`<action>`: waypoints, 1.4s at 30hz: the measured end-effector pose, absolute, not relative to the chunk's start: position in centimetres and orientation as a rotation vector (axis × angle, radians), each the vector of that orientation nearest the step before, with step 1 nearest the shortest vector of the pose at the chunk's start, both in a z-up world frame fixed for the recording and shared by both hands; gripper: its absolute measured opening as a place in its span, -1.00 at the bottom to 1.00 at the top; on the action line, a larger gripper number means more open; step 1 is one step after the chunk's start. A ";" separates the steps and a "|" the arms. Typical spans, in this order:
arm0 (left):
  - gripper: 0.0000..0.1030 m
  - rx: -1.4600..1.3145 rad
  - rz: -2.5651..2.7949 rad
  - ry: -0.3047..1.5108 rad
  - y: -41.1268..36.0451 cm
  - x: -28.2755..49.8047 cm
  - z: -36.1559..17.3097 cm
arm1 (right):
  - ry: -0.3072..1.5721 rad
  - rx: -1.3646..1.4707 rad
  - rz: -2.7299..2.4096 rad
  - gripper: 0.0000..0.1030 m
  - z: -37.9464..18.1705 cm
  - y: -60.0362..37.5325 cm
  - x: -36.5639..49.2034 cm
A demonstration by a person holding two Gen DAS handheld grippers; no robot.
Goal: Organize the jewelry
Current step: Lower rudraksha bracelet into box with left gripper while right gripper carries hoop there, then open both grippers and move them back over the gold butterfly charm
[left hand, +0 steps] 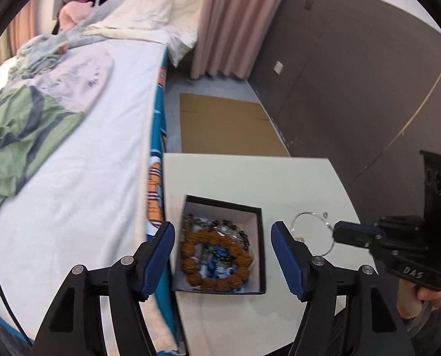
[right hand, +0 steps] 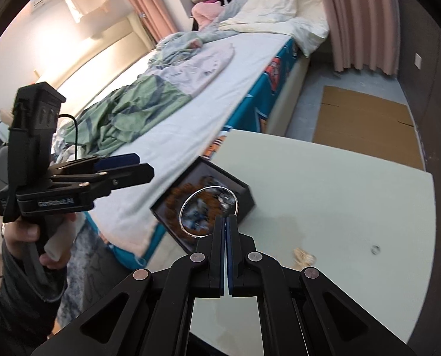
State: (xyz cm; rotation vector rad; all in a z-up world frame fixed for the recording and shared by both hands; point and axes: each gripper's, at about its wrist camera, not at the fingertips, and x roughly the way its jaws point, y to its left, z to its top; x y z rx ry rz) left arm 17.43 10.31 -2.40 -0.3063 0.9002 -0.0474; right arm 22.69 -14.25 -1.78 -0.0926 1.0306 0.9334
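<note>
Right gripper (right hand: 227, 221) clamped on thin silver bangle (right hand: 208, 210), held above table (right hand: 339, 195) beside black box (left hand: 257, 237), left gripper (left hand: 223, 255) spread wide over box – left view alone resolves brown bead bracelet (left hand: 217, 262) inside, right view alone shows small ring (right hand: 375, 249) on table.

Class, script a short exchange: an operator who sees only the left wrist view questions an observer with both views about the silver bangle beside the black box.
Operator: Are the jaws of the right gripper really closed on the silver bangle?
Observer: Yes. The right wrist view shows them pressed together on its rim.
Operator: Is there anything on the table that I can barely see?
Observer: A small pale crumpled item lies there, apart from the black box.
</note>
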 end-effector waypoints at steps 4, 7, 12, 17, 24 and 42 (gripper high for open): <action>0.33 -0.321 -0.026 0.883 11.8 16.7 -1.8 | 1.024 -0.072 0.988 -0.95 -1.6 -11.5 22.5; 0.33 -0.332 -0.009 0.876 12.5 16.1 -1.7 | 1.080 -0.071 0.969 -0.72 -2.5 -9.7 22.8; 0.39 -0.348 -0.021 0.864 12.2 15.2 -1.5 | 1.091 -0.012 0.874 0.09 -3.3 -11.3 22.5; 0.73 -0.325 -0.052 0.833 10.4 14.4 -1.0 | 1.044 0.078 0.749 0.18 -3.1 -16.1 20.6; 0.79 -0.265 -0.124 0.851 6.1 13.9 -0.3 | 0.959 0.155 0.582 0.18 -1.5 -22.7 18.2; 0.99 -0.185 -0.209 0.779 -2.3 10.0 3.0 | 0.830 0.241 0.434 1.00 4.0 -31.5 13.6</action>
